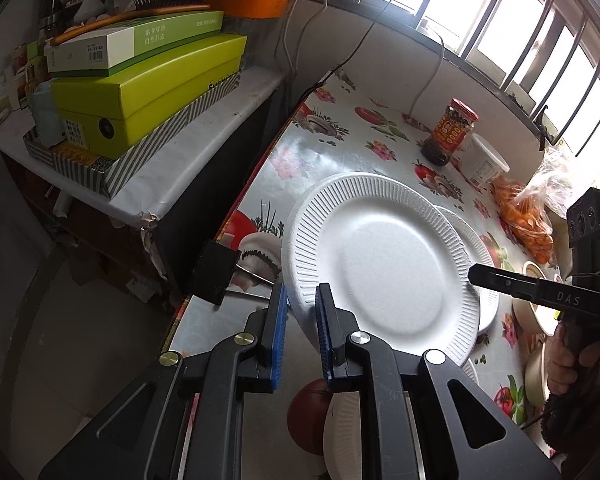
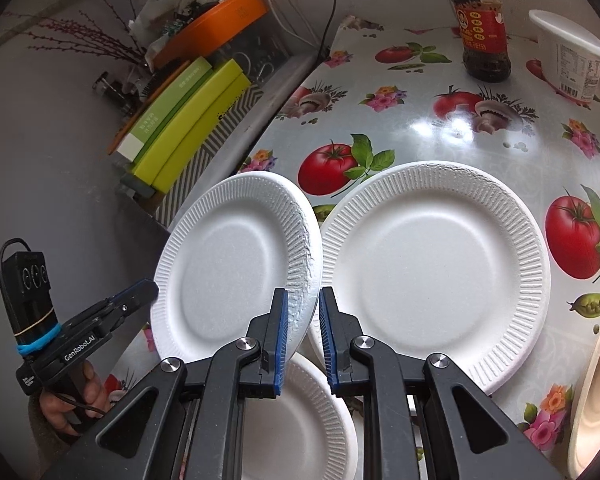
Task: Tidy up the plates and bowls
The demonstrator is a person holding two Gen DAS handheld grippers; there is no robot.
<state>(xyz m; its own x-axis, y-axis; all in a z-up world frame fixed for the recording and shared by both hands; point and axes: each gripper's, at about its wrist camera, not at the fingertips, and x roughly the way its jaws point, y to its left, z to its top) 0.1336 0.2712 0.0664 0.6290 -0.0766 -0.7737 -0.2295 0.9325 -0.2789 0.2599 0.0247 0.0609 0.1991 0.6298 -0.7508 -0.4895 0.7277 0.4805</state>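
A white foam plate [image 1: 380,264] hangs tilted above the flowered table, held from both sides. My left gripper [image 1: 302,292] is shut on its near left rim, blue pads on either side of the ribbed edge. My right gripper [image 2: 304,296] is shut on the opposite rim of the same plate [image 2: 228,268], and its black tip reaches that rim in the left wrist view. A second foam plate [image 2: 432,272] lies flat on the table to the right. A third plate [image 2: 300,416] lies below my fingers. A beige bowl [image 2: 596,392] stands at the right edge.
A chili sauce jar [image 2: 484,28] and a white tub [image 2: 568,52] stand at the table's far side, with a bag of orange food [image 1: 528,220] near the window. Green boxes [image 1: 140,92] are stacked on a lower shelf left of the table's edge.
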